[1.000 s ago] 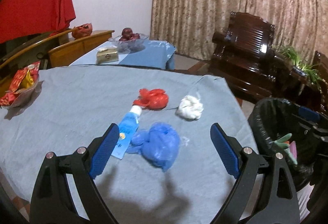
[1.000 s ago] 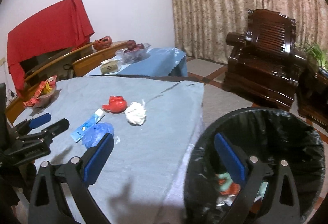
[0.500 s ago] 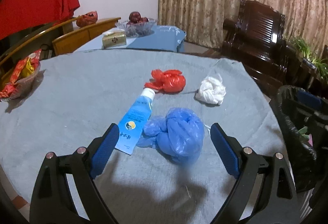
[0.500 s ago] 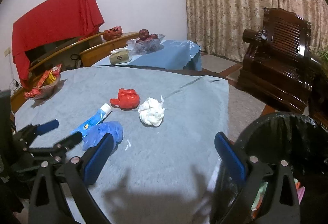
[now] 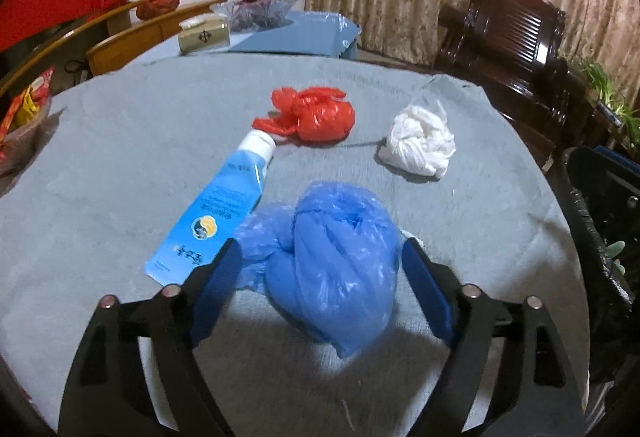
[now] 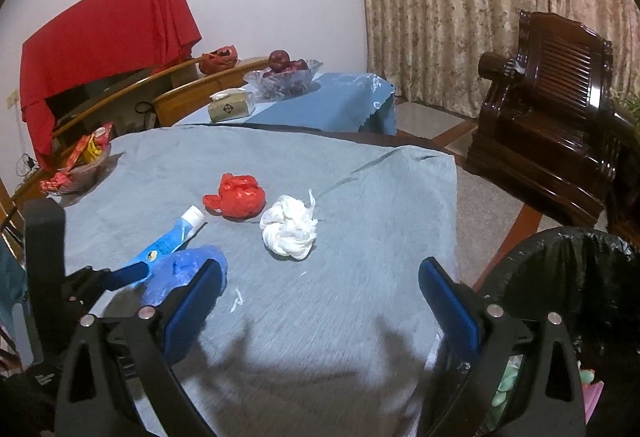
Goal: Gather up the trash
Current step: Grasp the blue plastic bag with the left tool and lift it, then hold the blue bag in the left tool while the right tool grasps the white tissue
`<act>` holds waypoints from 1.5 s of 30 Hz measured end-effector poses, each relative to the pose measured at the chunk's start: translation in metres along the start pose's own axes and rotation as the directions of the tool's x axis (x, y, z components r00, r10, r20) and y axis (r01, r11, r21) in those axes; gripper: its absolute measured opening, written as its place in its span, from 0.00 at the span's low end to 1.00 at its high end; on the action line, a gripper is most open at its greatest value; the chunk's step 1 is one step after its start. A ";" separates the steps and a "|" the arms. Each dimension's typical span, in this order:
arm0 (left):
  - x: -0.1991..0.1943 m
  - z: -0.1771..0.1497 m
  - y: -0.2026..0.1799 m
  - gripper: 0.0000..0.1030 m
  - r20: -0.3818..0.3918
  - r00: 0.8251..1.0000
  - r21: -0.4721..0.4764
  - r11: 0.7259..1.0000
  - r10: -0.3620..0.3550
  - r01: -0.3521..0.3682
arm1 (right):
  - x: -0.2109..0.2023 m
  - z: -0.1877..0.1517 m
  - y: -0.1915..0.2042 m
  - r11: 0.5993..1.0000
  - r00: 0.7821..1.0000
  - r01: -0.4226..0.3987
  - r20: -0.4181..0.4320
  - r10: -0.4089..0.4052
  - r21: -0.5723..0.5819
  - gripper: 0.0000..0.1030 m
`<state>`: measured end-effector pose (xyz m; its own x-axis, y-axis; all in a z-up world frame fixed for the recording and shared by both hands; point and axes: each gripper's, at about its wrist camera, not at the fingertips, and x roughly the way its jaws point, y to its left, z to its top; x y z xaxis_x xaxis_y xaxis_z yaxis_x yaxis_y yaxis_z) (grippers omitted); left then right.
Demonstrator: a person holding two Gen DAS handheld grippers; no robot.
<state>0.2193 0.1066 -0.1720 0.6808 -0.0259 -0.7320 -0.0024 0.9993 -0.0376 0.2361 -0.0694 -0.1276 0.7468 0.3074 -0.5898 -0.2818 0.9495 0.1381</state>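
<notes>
Two tongs work here: the left tongs (image 5: 320, 257) have just been closing around the blue bag (image 5: 332, 257) on the counter (image 5: 120, 157), pads not yet pressing; the right tongs (image 6: 320, 281) hang wide apart, empty.

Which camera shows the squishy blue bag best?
The left wrist view: the blue bag fills the middle, whole and close, between the left claw pads as they close in. In the right wrist view, the bag sits small and partly hidden behind both claws.
</notes>
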 end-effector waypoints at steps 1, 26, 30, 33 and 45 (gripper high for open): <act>0.003 0.000 0.000 0.71 -0.011 1.000 -0.001 1.000 -0.002 0.002 | 0.001 0.000 0.000 1.000 1.000 0.000 -0.003 0.000 0.000 0.94; -0.037 0.042 0.019 0.41 0.144 0.990 -0.052 0.998 -0.015 0.022 | 0.035 0.029 0.009 1.000 1.000 0.010 0.021 -0.010 0.013 0.94; -0.042 0.048 0.026 0.41 0.181 0.983 -0.065 0.997 -0.018 0.030 | 0.057 0.030 0.014 1.000 1.000 0.019 -0.010 -0.019 0.011 0.94; -0.040 0.047 0.030 0.41 0.177 0.984 -0.062 0.998 -0.004 0.015 | 0.075 0.028 0.016 1.000 0.999 0.025 -0.039 -0.025 0.006 0.93; -0.021 0.043 0.042 0.41 0.147 0.989 -0.068 0.998 0.021 -0.011 | 0.120 0.024 0.019 0.999 0.990 0.033 -0.135 -0.031 0.016 0.86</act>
<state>0.2364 0.1504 -0.1286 0.7807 -0.0006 -0.6249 -0.0595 0.9954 -0.0753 0.3350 -0.0128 -0.1766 0.6668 0.2668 -0.6958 -0.2474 0.9600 0.1310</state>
